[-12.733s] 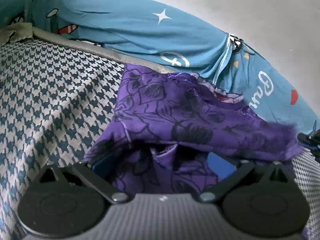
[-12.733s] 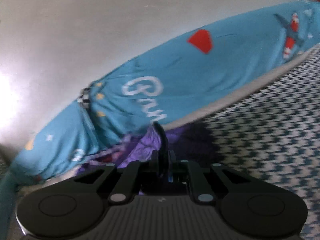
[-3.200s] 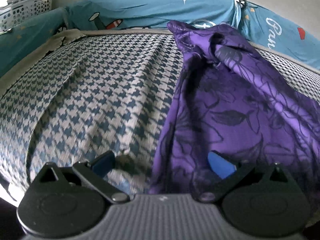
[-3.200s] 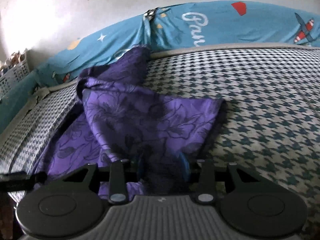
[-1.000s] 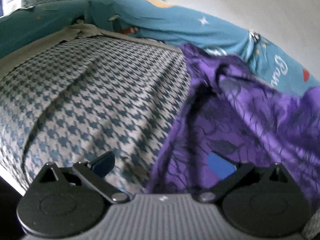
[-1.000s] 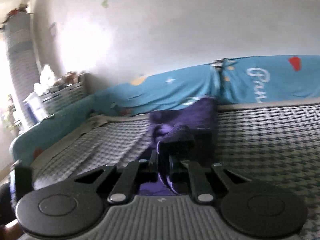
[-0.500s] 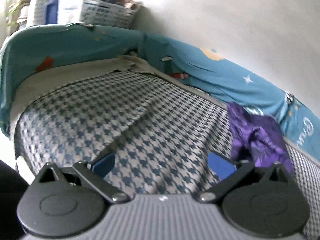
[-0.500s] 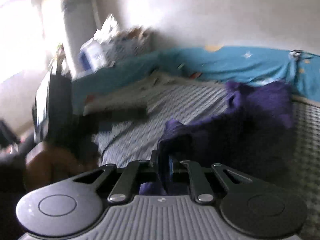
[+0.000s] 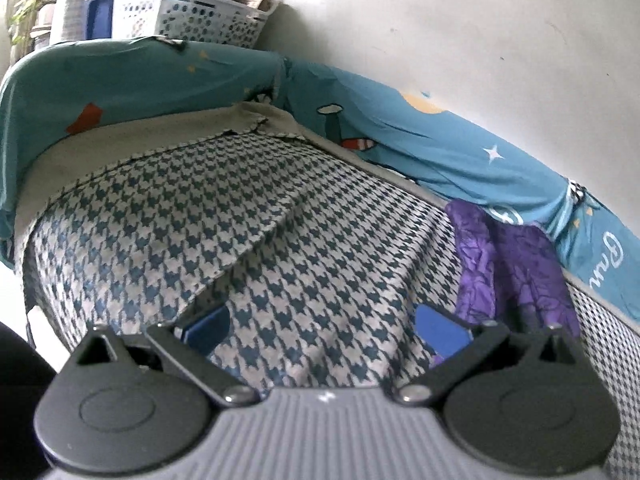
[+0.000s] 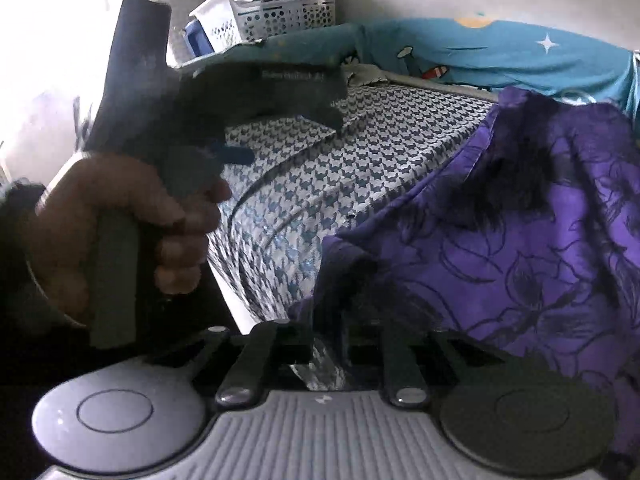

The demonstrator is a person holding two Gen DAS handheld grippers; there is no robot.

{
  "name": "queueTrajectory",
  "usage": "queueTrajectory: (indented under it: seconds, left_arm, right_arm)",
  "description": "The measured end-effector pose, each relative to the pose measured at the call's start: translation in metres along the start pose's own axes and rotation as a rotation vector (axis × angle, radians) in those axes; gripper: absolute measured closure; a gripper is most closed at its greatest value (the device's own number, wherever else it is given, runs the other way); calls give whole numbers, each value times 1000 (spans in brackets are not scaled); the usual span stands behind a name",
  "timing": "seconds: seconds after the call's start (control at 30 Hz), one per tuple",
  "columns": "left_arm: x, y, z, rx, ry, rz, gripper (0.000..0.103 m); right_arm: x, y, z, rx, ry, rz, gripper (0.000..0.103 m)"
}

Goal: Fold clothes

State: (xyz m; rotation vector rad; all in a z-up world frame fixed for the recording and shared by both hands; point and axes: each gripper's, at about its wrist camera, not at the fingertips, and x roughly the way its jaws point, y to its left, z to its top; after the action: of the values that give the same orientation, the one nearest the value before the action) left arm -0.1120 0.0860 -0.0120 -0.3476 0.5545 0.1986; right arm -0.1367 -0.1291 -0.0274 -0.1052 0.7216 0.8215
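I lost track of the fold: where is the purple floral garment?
The purple floral garment lies on the houndstooth bedspread, right of both views, beside the blue cartoon sheet, its near edge between the opening right tool.

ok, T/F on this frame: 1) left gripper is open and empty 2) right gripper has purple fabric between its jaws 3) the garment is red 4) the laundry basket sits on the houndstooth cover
1) True: the left gripper is open over the houndstooth cover, nothing in it.
2) True: the right gripper, jaws opening, has the purple floral garment between them.
3) False: it is purple.
4) False: the white laundry basket stands beyond the teal padded edge.
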Motion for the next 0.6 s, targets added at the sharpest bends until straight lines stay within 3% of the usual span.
queueTrajectory:
  seconds: [0.17,0.27,0.6]
  left_arm:
    - [2,-9,-2,48,6,-38,0]
    - [5,-17,-5,81,29,-74,0]
    - [12,-43,-28,223,115,-168,0]
  right_arm:
    - [-14,0,1,16,-23,21,86]
    - [-26,-4,-1,40,-45,-12,86]
    - [-80,-43,-18,180,-107,-248,85]
